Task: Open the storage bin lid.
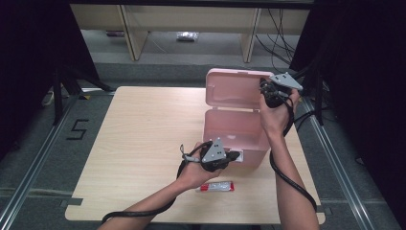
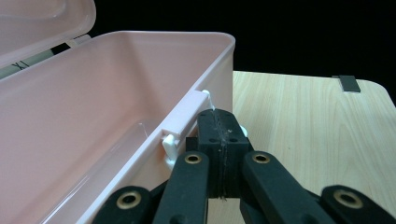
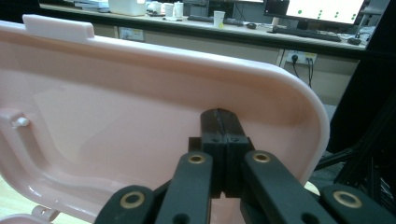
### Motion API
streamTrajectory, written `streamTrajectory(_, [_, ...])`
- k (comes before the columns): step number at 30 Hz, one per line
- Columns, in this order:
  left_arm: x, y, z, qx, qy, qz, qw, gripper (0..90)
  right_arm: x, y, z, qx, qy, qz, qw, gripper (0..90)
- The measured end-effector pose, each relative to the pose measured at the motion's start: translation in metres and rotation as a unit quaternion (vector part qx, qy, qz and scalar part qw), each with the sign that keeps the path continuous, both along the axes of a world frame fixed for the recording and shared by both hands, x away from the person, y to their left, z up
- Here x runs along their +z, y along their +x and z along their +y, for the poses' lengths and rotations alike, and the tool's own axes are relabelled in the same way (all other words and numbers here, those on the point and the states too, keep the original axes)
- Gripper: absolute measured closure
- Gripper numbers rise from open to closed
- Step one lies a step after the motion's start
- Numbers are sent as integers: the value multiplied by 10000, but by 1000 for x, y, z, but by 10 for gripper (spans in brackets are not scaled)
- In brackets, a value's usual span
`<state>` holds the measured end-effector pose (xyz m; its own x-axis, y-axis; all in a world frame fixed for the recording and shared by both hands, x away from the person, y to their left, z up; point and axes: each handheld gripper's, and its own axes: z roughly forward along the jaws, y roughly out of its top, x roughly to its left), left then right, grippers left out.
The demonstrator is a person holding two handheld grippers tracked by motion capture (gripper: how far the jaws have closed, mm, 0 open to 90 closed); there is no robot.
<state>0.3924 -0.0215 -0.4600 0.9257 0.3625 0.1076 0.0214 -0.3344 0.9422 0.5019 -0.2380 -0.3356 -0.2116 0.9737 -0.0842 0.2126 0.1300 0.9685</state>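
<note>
Table (image 1: 143, 143) evenly lit from above, surroundings left and right sunk in darkness, soft shadows cast near the pink box (image 1: 234, 136), high view slightly soft, close jaws blurred, far monitor glare seen.

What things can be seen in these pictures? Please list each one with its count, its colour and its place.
box: 1, pink, right half of the table, open and nothing seen inside
lid: 1, pink, hinged at the far side of the box, standing up
latch: 1, pale pink with white clips, on the box's front rim
tube: 1, red and white, lying on the table near its front edge, in front of the box
table: 1, light wood
floor marking "5": 1, black, on the grey floor left of the table
left tool: 1, black, shut, tips at the latch
right tool: 1, black, shut, tips against the lid's inner face
forearms: 2, entering from the bottom edge
</note>
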Motion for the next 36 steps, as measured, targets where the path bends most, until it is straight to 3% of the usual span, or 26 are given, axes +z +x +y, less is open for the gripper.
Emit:
streamTrajectory(19, [0,0,0,-5,8,4,10000,894,-2,12,1,-69,51,109,9999,900])
streamTrajectory(23, [1,0,0,-9,22,4,10000,893,-3,15,-1,-50,-50,95,9999,900])
streamTrajectory(26, [1,0,0,-12,22,4,10000,893,-3,15,1,-89,45,212,9997,900])
streamTrajectory(36, [1,0,0,-20,35,10,10000,894,-8,23,-1,-48,-55,221,9997,900])
